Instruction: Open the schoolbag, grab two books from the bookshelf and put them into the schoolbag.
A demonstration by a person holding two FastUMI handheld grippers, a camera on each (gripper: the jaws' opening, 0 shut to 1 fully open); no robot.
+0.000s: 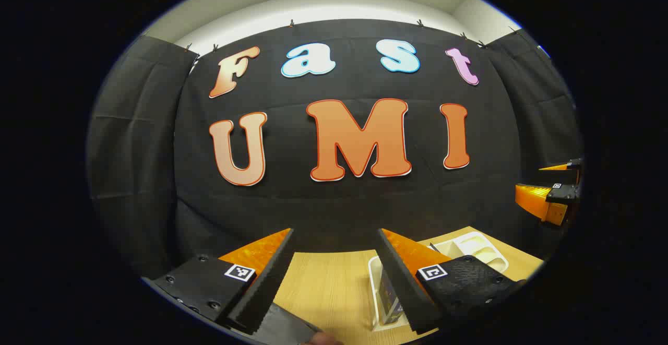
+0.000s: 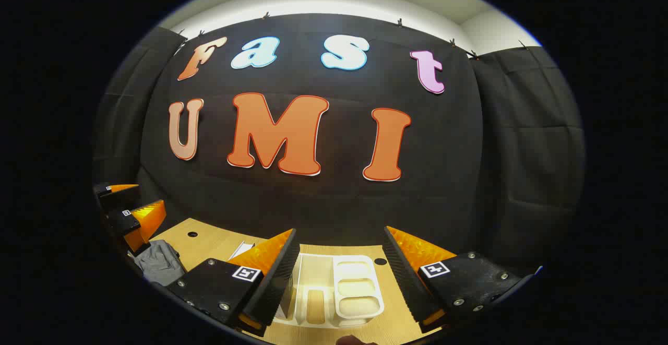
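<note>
My left gripper (image 1: 335, 233) is open above the wooden table (image 1: 329, 287), with nothing between its fingers. Just under its right finger stands the white bookshelf rack (image 1: 373, 282) with a dark book (image 1: 390, 297) upright in it. A strip of the grey schoolbag (image 1: 284, 326) lies at the bottom edge. My right gripper (image 2: 340, 230) is also open and empty, hovering over the white rack (image 2: 360, 288). The grey schoolbag (image 2: 159, 264) lies on the table to the left, below the left gripper (image 2: 143, 196). The right gripper (image 1: 537, 180) hangs at the far right, jaws apart.
The black cloth wall closes off the table's far edge. The table (image 2: 209, 243) has two small round holes (image 2: 192, 234), one near the rack. More white compartments of the rack (image 1: 482, 251) reach toward the table's right side.
</note>
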